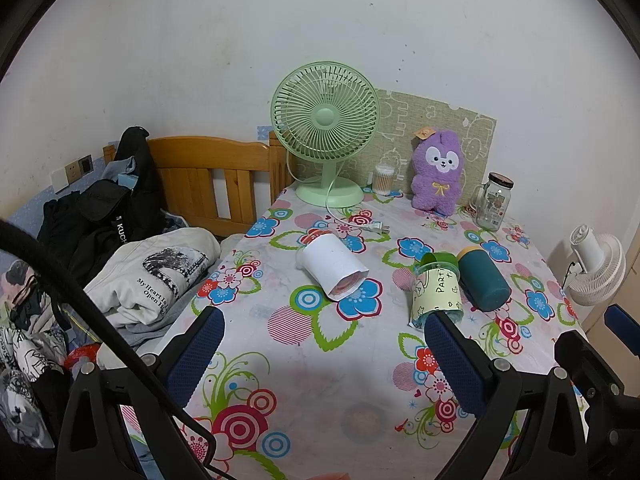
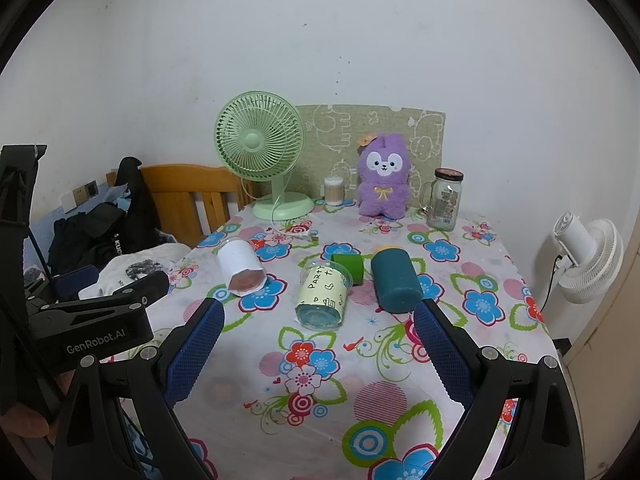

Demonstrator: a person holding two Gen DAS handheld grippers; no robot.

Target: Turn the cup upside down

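Note:
Three cups lie on their sides on the flowered tablecloth (image 2: pixel 320 380). A white paper-wrapped cup (image 1: pixel 332 266) (image 2: pixel 242 268) is on the left. A clear cup with a pale green "PARTY" sleeve (image 1: pixel 436 296) (image 2: pixel 323 296) is in the middle, with a small green cup (image 2: pixel 348 266) behind it. A dark teal cup (image 1: pixel 483 280) (image 2: pixel 395 282) is on the right. My left gripper (image 1: pixel 324 344) is open and empty, short of the cups. My right gripper (image 2: pixel 318 330) is open and empty, with the "PARTY" cup just ahead between its fingers.
At the back of the table stand a green desk fan (image 1: pixel 325 128), a purple plush toy (image 1: pixel 438 172), a cotton swab box (image 1: pixel 383 180) and a glass jar (image 1: pixel 494 202). A bed with piled clothes (image 1: pixel 120 248) lies left. A white fan (image 2: pixel 588 256) stands right.

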